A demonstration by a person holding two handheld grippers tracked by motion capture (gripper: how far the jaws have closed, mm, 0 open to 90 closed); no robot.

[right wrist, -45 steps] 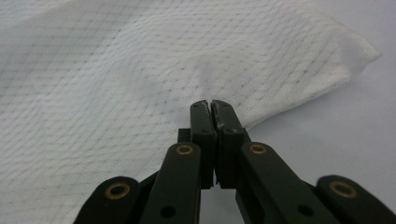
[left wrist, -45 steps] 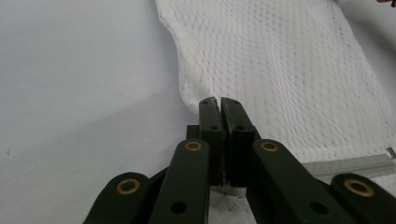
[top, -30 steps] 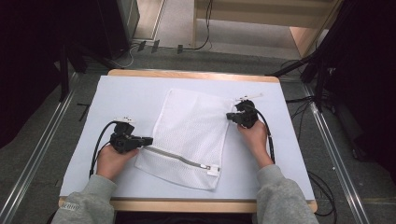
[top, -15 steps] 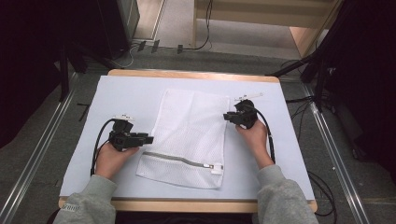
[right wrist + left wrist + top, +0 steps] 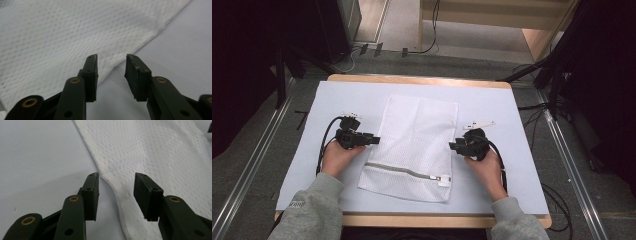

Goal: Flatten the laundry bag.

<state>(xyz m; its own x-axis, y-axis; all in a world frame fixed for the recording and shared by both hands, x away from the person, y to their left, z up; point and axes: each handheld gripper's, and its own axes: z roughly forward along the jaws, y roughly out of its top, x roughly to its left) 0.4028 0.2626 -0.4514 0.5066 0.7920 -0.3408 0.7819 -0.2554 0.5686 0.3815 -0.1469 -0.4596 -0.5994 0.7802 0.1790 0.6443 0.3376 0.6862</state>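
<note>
Two jaws open astride mesh bag (image 5: 155, 152) edge; zipper (image 5: 404, 171) visible overhead.

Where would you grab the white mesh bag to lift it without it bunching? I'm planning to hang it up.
Grip the mesh bag by its two long side edges, one tongs from each side, low and level. It lies flat on the mat, so only the thin hems offer a bite. The left tongs and right tongs stand open at them.

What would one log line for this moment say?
mesh bag: flat on table | left tool: open, at bag's edge | right tool: open, at bag's edge
</note>
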